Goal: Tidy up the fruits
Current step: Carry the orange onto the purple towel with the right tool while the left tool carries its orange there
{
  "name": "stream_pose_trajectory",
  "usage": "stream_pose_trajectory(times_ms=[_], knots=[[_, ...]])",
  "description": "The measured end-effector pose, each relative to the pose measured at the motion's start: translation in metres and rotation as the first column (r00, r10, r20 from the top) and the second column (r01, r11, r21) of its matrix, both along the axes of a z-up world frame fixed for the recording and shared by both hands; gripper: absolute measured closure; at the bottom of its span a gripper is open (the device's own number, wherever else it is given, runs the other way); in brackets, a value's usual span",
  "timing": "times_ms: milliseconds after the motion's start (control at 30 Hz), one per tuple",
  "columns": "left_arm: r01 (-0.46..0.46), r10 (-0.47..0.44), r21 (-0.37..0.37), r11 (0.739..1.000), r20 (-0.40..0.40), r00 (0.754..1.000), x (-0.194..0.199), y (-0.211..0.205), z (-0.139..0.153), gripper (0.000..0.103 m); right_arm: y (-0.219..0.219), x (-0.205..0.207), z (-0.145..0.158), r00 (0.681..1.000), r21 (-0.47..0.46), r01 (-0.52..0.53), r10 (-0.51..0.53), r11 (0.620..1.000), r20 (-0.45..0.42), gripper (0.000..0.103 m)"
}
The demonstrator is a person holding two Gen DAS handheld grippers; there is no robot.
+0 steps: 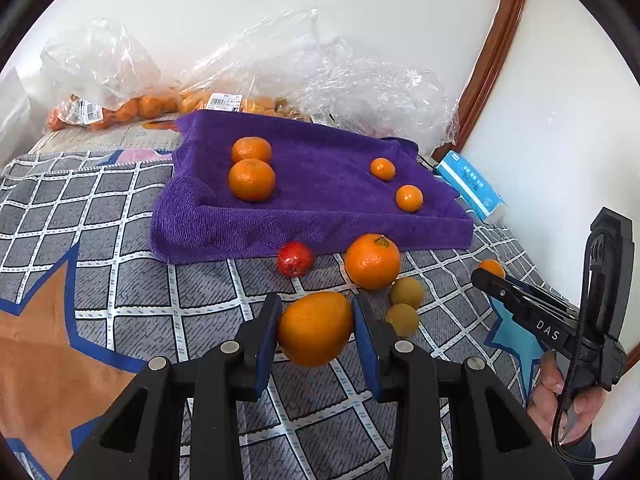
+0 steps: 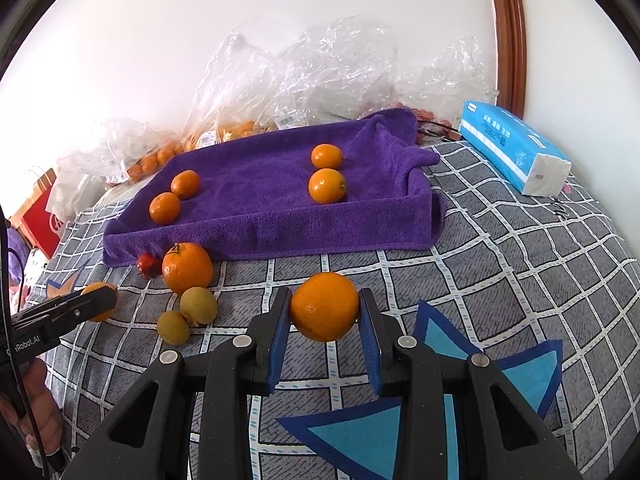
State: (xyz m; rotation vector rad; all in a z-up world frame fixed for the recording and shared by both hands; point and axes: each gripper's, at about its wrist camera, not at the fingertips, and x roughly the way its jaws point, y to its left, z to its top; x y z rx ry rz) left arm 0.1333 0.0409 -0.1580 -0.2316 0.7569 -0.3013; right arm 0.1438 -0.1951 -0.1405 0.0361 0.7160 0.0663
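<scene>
My left gripper (image 1: 315, 306) is shut on an oval orange (image 1: 316, 330), both blue pads pressing its sides just above the patterned bedcover. In the right wrist view my right gripper (image 2: 325, 298) is likewise shut on a round orange (image 2: 324, 308). Ahead lies a purple towel-lined tray (image 1: 240, 232) with two bigger mandarins (image 1: 252, 180) at its left and two small ones (image 1: 409, 198) at its right. In front of the tray, loose on the cover, are a small red fruit (image 1: 295, 258), a stemmed orange (image 1: 372, 261) and two yellow-green fruits (image 1: 407, 291).
Clear plastic bags (image 1: 320, 76) of oranges are heaped against the white wall behind the tray. A blue tissue pack (image 2: 516, 148) lies at the right of the tray by a wooden frame (image 2: 508, 32). A person's hand (image 1: 560, 396) grips the right tool's handle.
</scene>
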Motion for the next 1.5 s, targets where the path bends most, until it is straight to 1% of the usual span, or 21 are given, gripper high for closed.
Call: stream_pose_trajectory(times_ms=[200,300,367,500,667,767,867,967,1067,1200,1300,1367,1433,1500], knots=[[0.016,-0.016,-0.027,0.999,0.023,1.0,-0.004,0.001,0.003,0.069,0.002,-0.003,0.002,1.0,-0.018,0.006,-0.005,1.0,0.018,0.07],[0.022,-0.021,-0.03,0.999,0.023,1.0,-0.005,0.0,0.003,0.069,-0.003,-0.009,0.006,0.999,0.002,0.019,-0.019,1.0,0.051,0.07],[0.021,-0.021,-0.035,0.999,0.025,0.999,-0.005,0.001,0.003,0.069,-0.006,-0.009,0.006,0.999,0.017,0.022,-0.023,1.0,0.044,0.07],[0.016,-0.014,-0.041,0.999,0.043,0.999,-0.008,0.003,0.007,0.069,-0.004,-0.009,0.007,0.998,-0.013,0.043,-0.043,0.999,0.038,0.07],[-0.011,0.016,-0.066,0.998,0.071,0.997,-0.012,0.01,0.017,0.069,0.004,-0.011,0.023,0.999,-0.008,0.024,-0.023,1.0,0.046,0.07],[-0.005,0.013,-0.109,0.994,0.077,0.997,-0.014,0.018,0.03,0.069,0.008,-0.01,0.038,0.998,-0.01,0.013,-0.012,1.0,0.065,0.07],[-0.016,0.028,-0.114,0.993,0.098,0.995,-0.014,0.022,0.047,0.069,0.012,-0.004,0.055,0.996,0.0,-0.001,0.001,1.0,0.084,0.07],[-0.048,0.059,-0.105,0.993,0.099,0.993,-0.006,0.026,0.062,0.069,0.013,0.005,0.068,0.994,0.008,-0.012,0.011,1.0,0.106,0.07],[-0.084,0.096,-0.111,0.99,0.102,0.99,0.006,0.03,0.079,0.069,0.014,0.017,0.078,0.991,-0.002,-0.005,0.005,1.0,0.132,0.07],[-0.122,0.137,-0.101,0.987,0.153,0.979,0.026,0.033,0.096,0.069,0.015,0.038,0.086,0.989,-0.006,-0.01,0.011,1.0,0.15,0.07],[-0.118,0.136,-0.111,0.987,0.169,0.976,0.044,0.031,0.099,0.069,0.017,0.051,0.09,0.986,-0.006,-0.016,0.017,1.0,0.165,0.07],[-0.129,0.146,-0.099,0.987,0.188,0.971,0.055,0.028,0.099,0.069,0.018,0.063,0.092,0.985,-0.003,-0.019,0.019,1.0,0.171,0.07],[-0.142,0.157,-0.091,0.986,0.193,0.969,0.066,0.024,0.094,0.069,0.019,0.074,0.09,0.985,0.001,-0.024,0.024,1.0,0.173,0.07],[-0.149,0.166,-0.105,0.983,0.183,0.969,0.071,0.024,0.085,0.069,0.02,0.082,0.084,0.985,-0.001,-0.022,0.022,1.0,0.17,0.07]])
